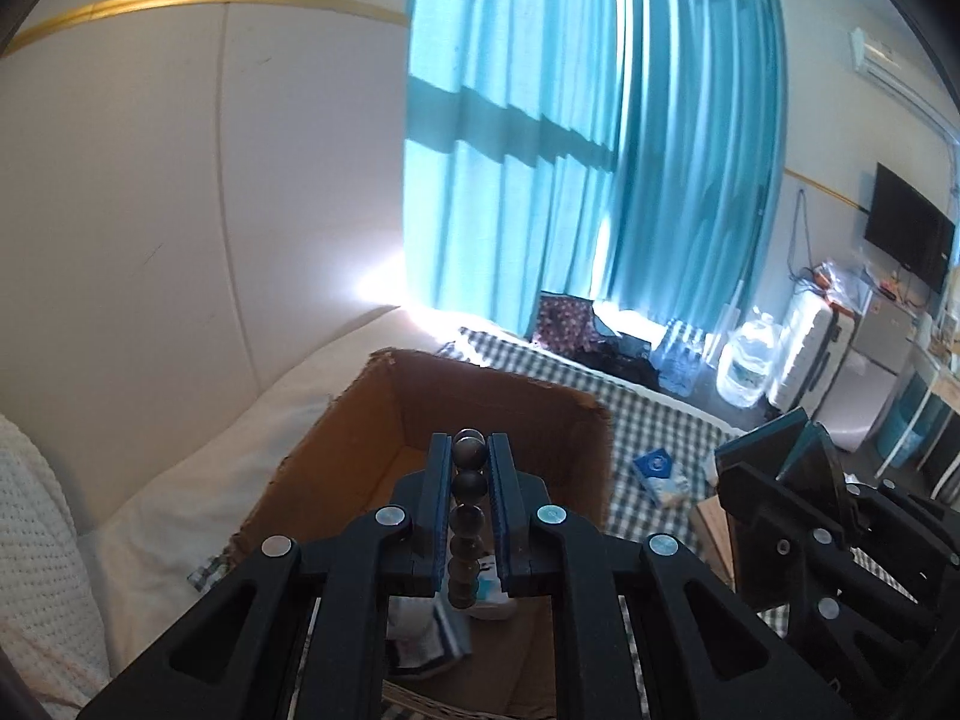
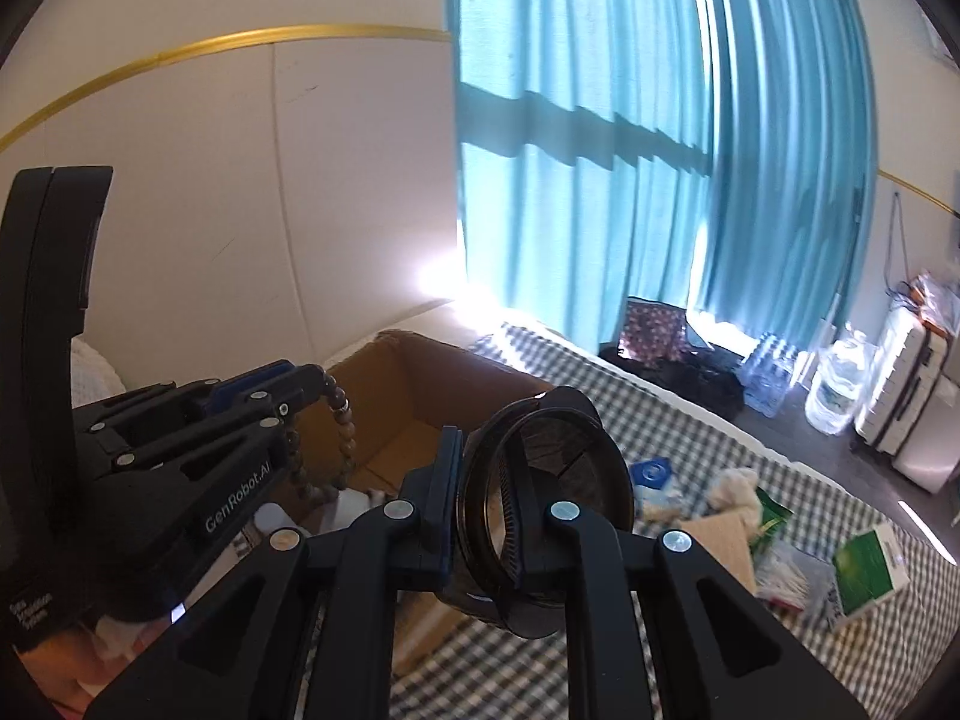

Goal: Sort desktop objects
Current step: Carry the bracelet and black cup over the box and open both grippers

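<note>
two hand-held grippers: one bead bracelet (image 1: 467, 516), one dark cup (image 2: 543, 516).

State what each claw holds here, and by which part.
Left claw: a dark wooden bead bracelet, pinched across its strand. Right claw: a round black dish-like object, clamped on its rim.

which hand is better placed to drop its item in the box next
Left, probably. The left gripper holds the bead bracelet right above the open cardboard box; the right gripper, holding a dark cup, sits at the box's side.
</note>
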`<state>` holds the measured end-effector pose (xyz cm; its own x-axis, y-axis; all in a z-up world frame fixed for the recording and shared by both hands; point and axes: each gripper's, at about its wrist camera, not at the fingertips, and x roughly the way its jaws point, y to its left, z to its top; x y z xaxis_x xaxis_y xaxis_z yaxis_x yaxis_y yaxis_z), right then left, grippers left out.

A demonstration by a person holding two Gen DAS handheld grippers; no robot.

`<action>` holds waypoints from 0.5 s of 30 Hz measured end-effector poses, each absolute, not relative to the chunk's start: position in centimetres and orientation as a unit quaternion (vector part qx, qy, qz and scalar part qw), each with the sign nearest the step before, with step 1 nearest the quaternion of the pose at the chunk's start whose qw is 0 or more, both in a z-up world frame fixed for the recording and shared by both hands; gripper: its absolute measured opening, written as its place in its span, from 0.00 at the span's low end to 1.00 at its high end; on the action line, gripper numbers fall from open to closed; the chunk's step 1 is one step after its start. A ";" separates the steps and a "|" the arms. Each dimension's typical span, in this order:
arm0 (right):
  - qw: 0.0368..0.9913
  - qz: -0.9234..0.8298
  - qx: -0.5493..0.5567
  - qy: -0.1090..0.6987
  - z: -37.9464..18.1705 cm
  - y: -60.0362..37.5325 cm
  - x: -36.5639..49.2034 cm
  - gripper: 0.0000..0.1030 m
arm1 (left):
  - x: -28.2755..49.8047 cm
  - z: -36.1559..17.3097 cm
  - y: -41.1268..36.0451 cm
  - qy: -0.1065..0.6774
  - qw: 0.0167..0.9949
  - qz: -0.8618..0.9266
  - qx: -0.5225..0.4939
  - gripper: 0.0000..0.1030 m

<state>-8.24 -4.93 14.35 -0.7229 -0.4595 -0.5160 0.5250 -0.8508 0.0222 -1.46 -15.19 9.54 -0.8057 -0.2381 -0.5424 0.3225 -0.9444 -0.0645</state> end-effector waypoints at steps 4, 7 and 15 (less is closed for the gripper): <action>0.289 -0.916 0.272 0.055 13.3 -7.7 -9.8 0.12 | -2.2 7.9 -17.5 0.098 0.165 -0.939 0.287 0.12; 0.300 -0.909 0.283 0.054 12.3 -9.6 -10.8 0.12 | -2.8 6.8 -18.5 0.108 0.172 -0.933 0.296 0.12; 0.310 -0.896 0.317 0.032 9.7 -11.7 -13.5 0.12 | -3.8 4.8 -19.8 0.122 0.179 -0.924 0.315 0.14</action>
